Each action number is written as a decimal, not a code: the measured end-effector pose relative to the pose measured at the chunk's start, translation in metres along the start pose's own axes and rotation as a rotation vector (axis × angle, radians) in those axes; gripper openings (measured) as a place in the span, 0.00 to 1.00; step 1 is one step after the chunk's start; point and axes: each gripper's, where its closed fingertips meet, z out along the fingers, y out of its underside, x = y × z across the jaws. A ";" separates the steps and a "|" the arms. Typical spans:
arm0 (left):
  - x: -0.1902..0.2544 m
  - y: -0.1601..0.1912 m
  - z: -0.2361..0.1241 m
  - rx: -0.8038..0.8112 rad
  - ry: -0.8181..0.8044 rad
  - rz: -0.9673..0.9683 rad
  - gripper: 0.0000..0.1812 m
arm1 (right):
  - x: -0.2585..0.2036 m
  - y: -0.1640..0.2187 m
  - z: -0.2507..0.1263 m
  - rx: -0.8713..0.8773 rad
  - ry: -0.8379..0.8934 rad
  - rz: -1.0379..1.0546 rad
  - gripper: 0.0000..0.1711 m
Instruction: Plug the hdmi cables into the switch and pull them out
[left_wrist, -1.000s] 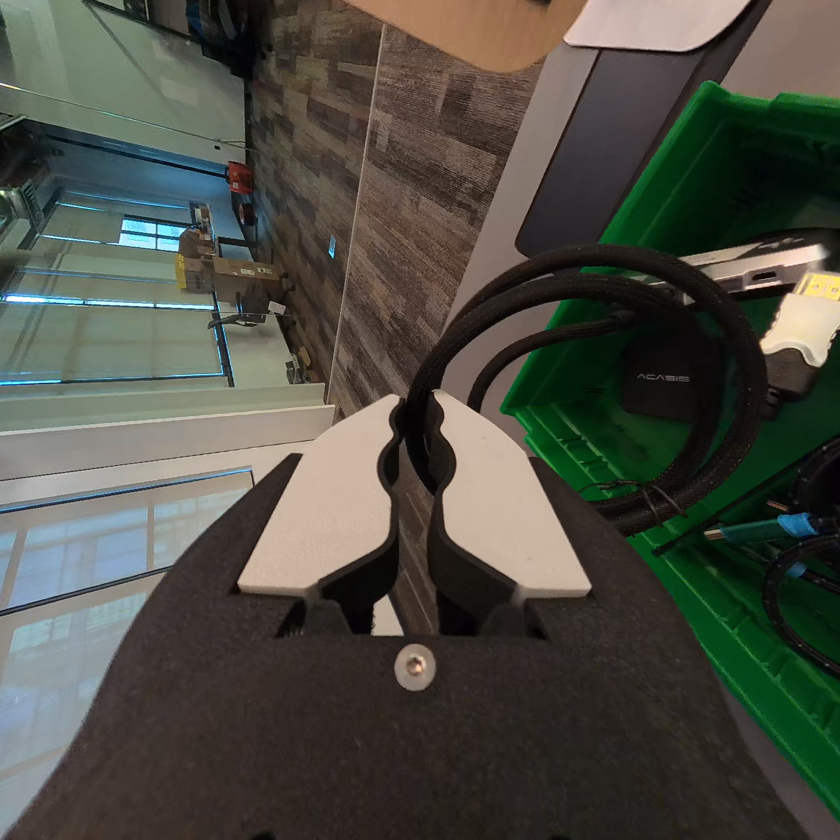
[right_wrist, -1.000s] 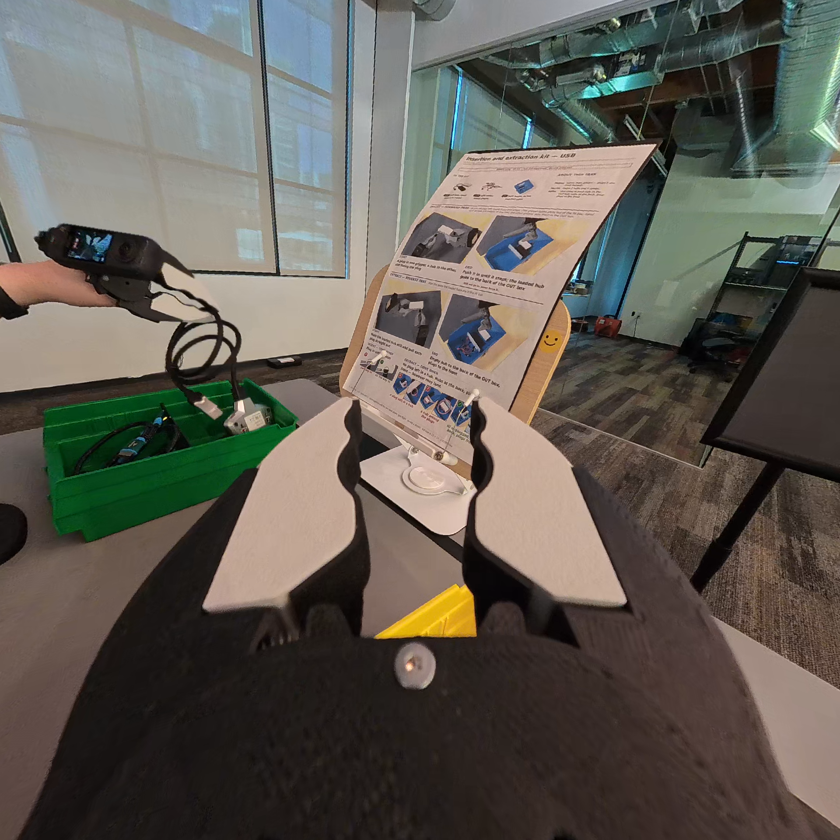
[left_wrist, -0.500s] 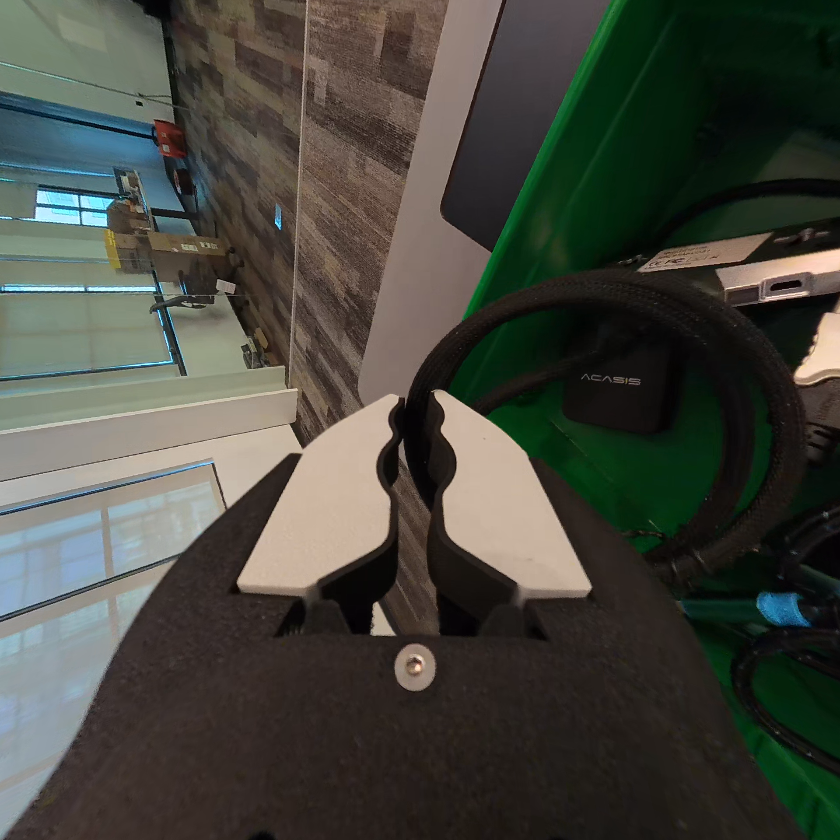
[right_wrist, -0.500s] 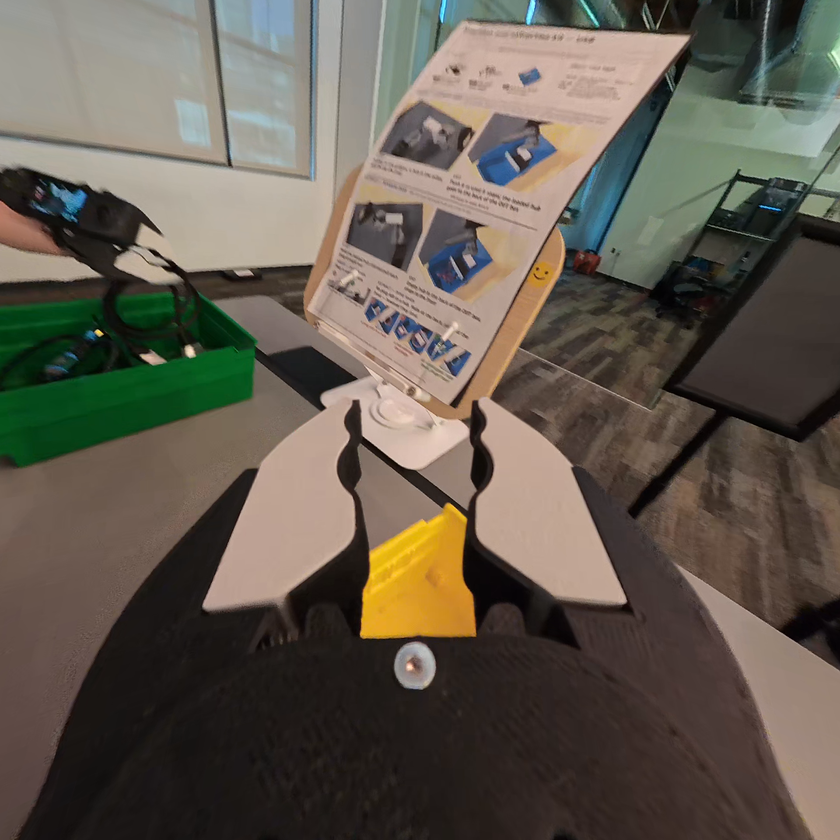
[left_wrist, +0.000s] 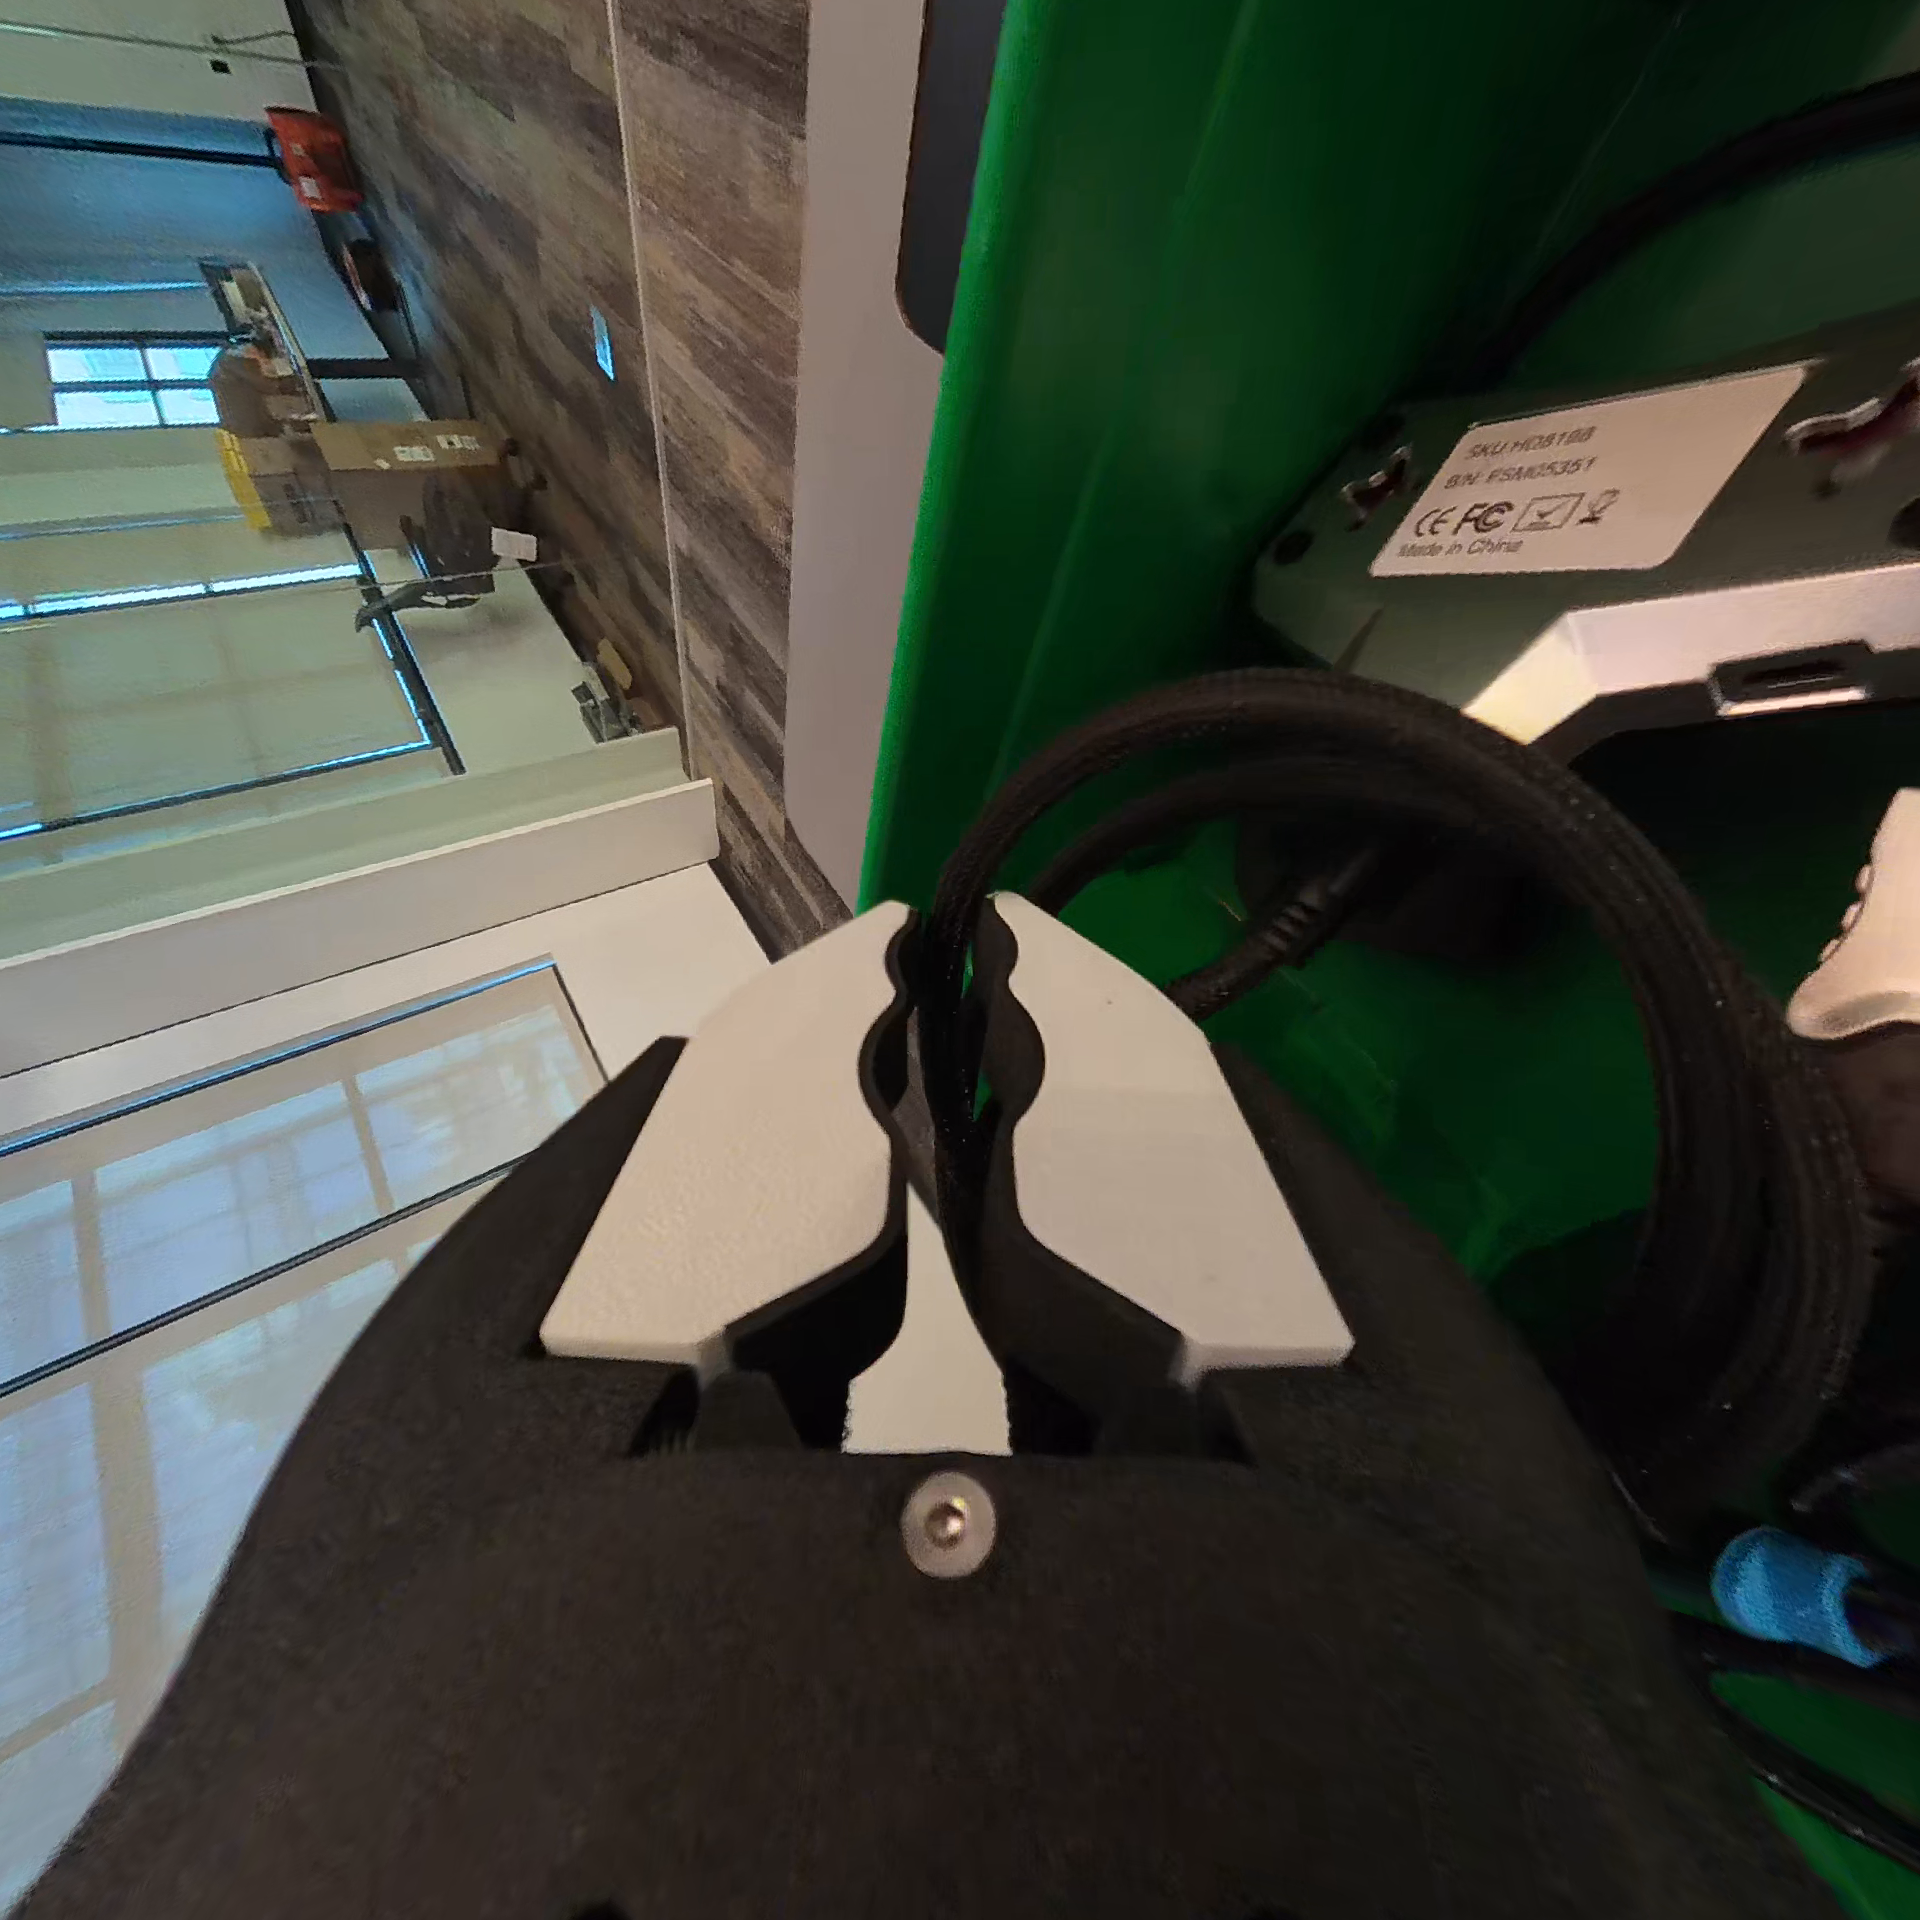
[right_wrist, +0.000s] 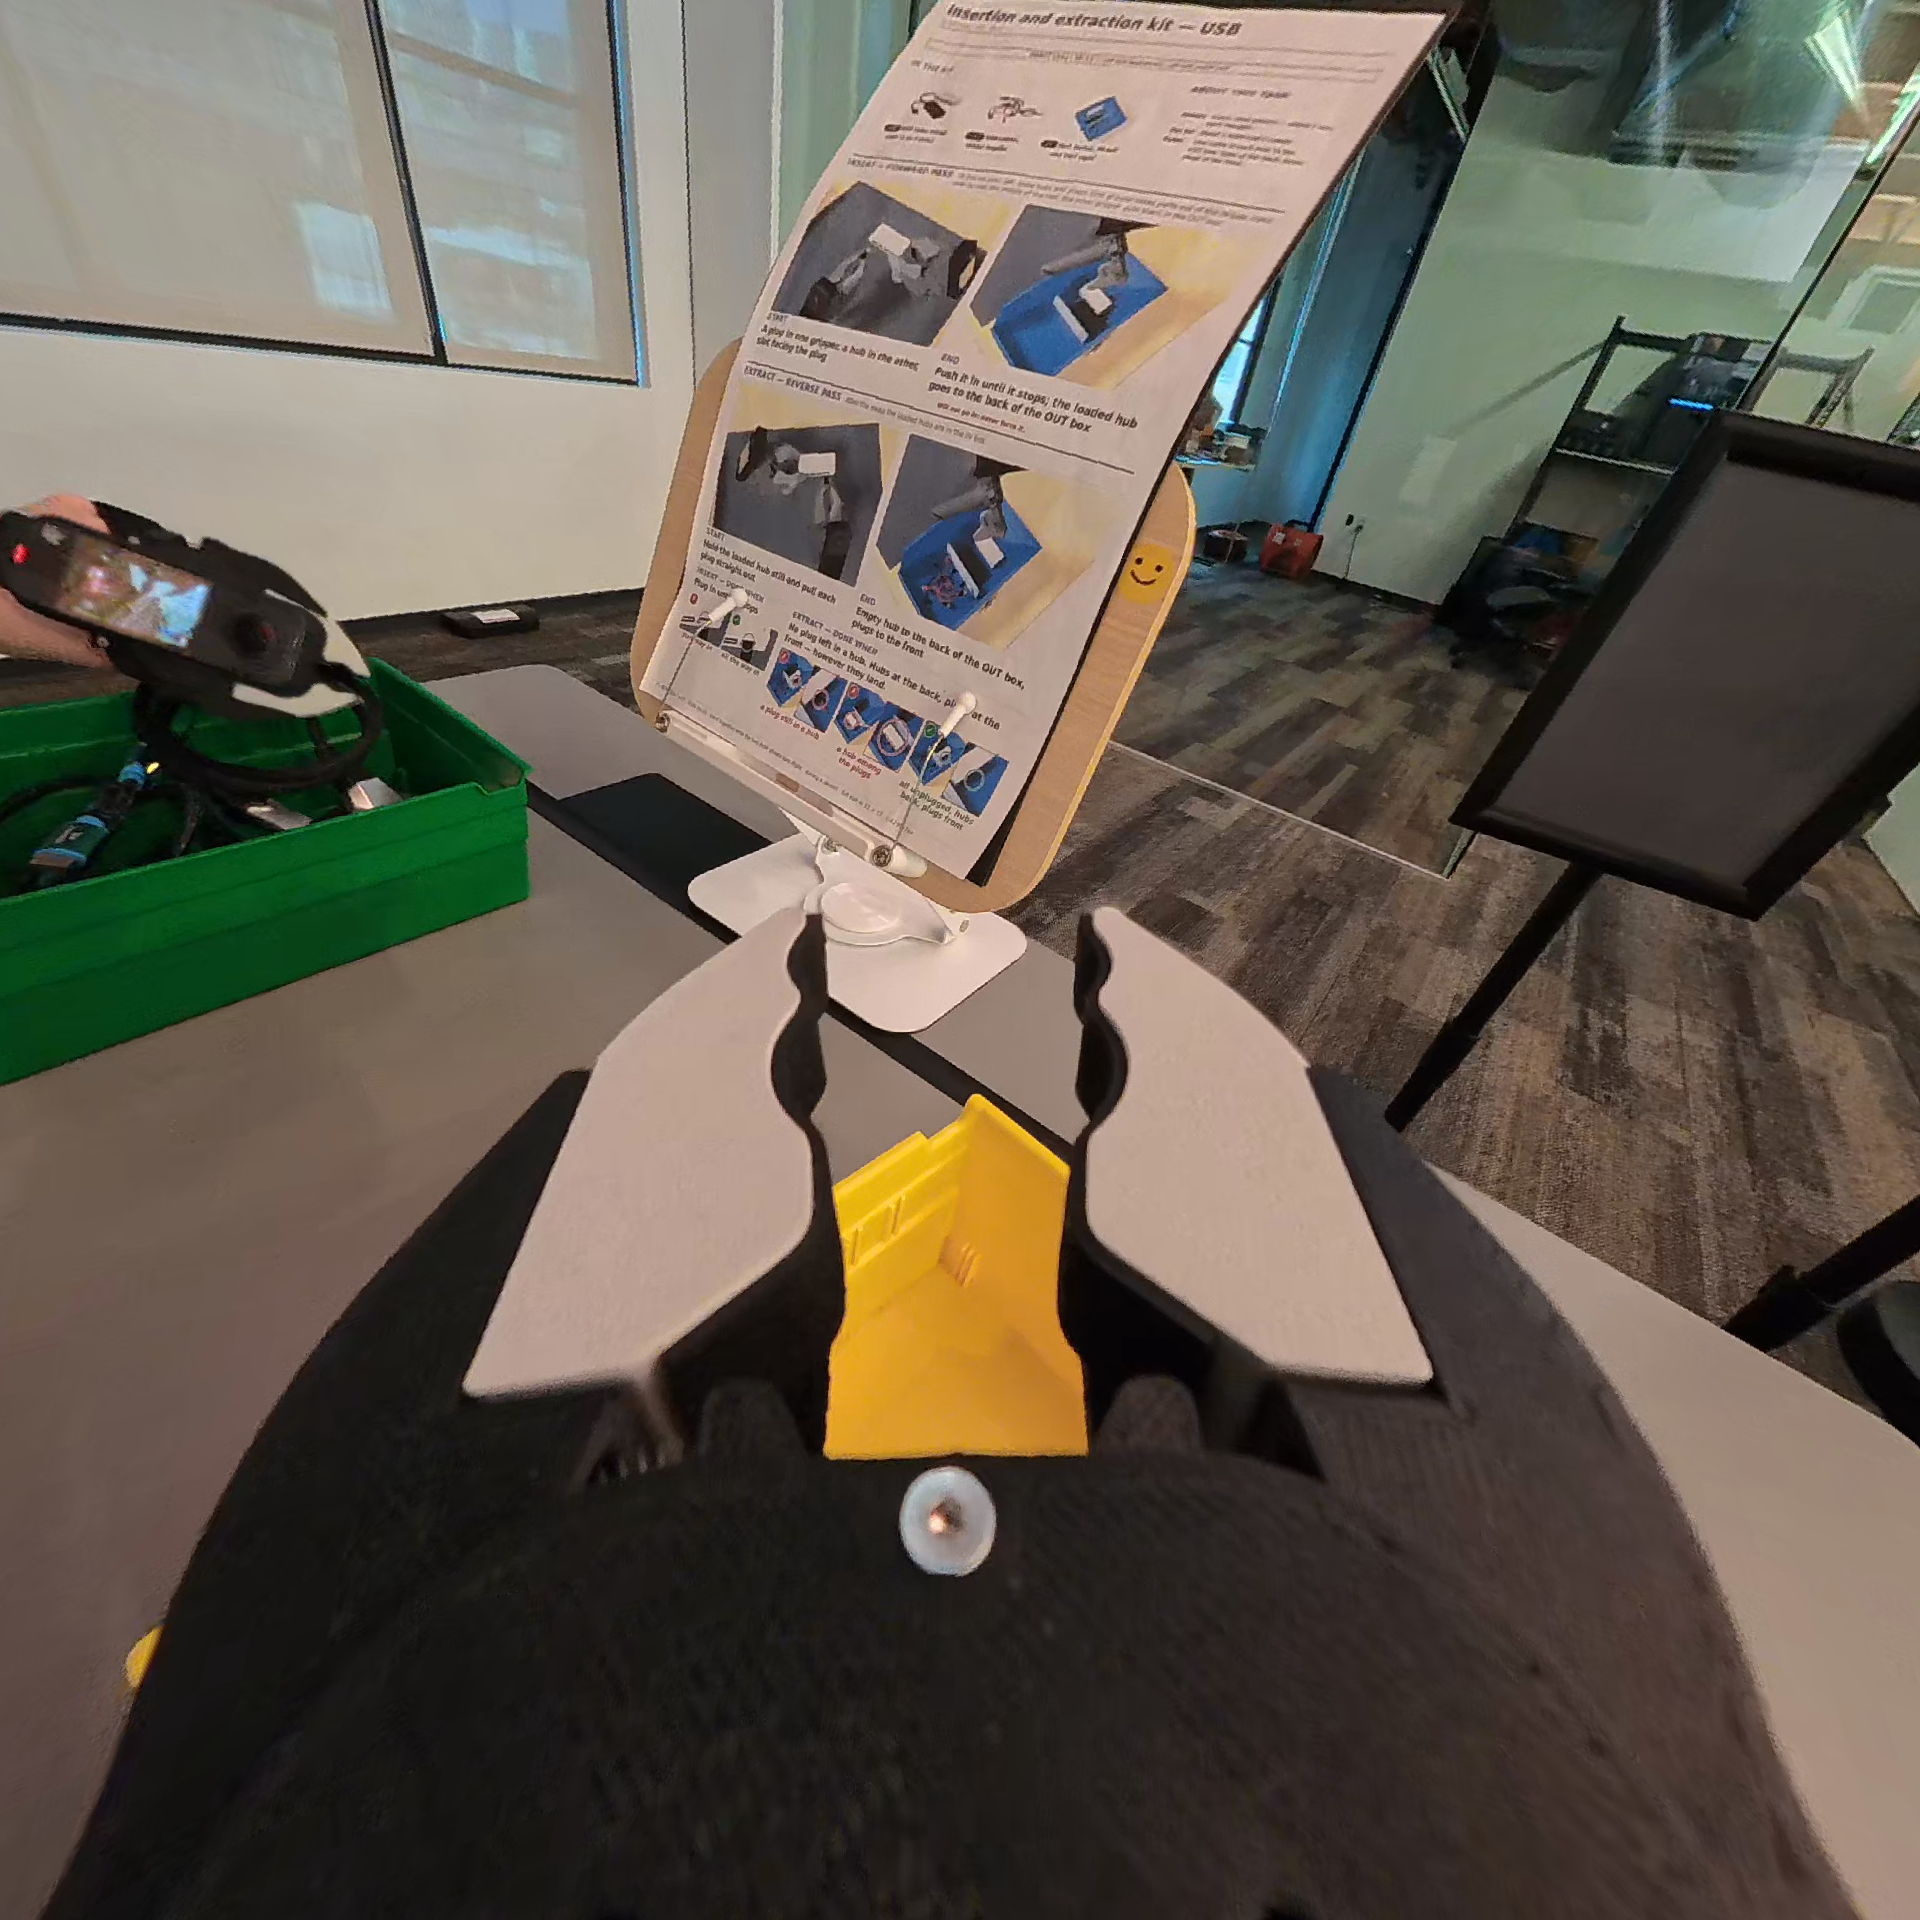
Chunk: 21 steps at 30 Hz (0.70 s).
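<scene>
Black braided hdmi cable (left_wrist: 1403, 727) looped, pinched between left gripper (left_wrist: 954, 920) fingers inside green bin (left_wrist: 1195, 312), grey switch (left_wrist: 1621, 592) close by there only, right gripper (right_wrist: 943, 925) fingers spread, empty, above yellow bin (right_wrist: 956, 1247), instruction sheet (right_wrist: 997, 416) on counter (right_wrist: 312, 1143) in right view only.

Green bin (left_wrist: 1195, 416) holding black braided cable (left_wrist: 1558, 831), grey switch (left_wrist: 1621, 644) with white label (left_wrist: 1579, 488), blue plug (left_wrist: 1787, 1595). White-faced, black-padded fingers (left_wrist: 779, 1143) on left gripper (left_wrist: 956, 925). Yellow bin (right_wrist: 956, 1247) near right gripper (right_wrist: 945, 935). Grey table (right_wrist: 260, 1143); far off, brown-grey streaked carpet (right_wrist: 1351, 748).
</scene>
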 end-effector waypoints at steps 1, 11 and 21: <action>0.001 0.001 0.000 -0.009 -0.007 0.005 0.05 | 0.000 0.001 0.000 -0.004 -0.004 0.005 0.27; -0.015 0.004 -0.022 0.102 0.053 -0.270 0.12 | -0.001 0.004 0.000 -0.016 -0.017 0.010 0.27; -0.016 0.005 -0.042 0.199 0.175 -0.443 0.12 | -0.001 0.005 0.000 -0.021 -0.026 0.023 0.27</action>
